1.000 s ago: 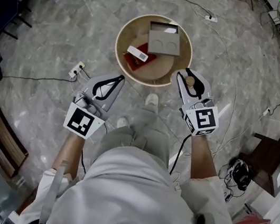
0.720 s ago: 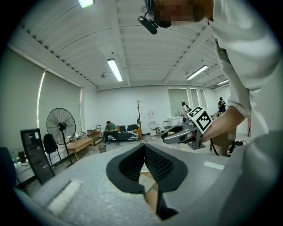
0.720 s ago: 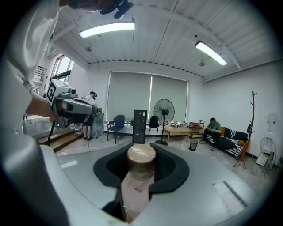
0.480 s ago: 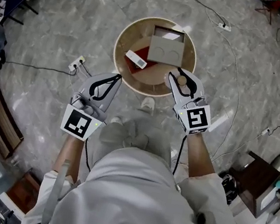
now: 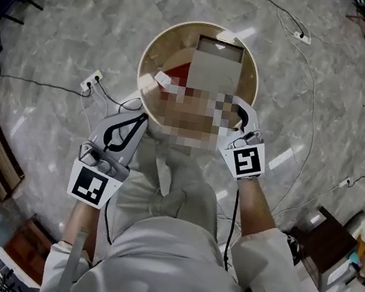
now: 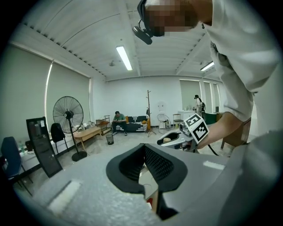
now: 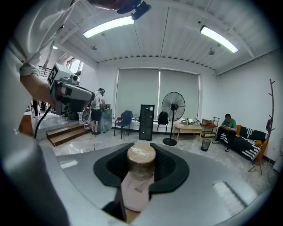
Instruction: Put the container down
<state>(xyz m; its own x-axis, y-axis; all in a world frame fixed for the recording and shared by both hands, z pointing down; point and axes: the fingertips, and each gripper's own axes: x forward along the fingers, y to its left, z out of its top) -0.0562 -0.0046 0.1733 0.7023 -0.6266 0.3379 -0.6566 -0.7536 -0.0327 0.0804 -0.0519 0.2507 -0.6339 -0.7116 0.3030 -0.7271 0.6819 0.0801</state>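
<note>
Jaws of the right gripper clamp one small pale-pink cylindrical container with a round tan lid, upright between the black ribbed fingers. Only the right gripper view shows it clearly. The left gripper has its fingers together at the tips. The head view alone shows one round tan tub just beyond both grippers' fingertips, holding one flat grey cardboard box.

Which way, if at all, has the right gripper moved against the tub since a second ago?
Yes. The right gripper, holding the container, moved from outside the tub to over its rim.
</note>
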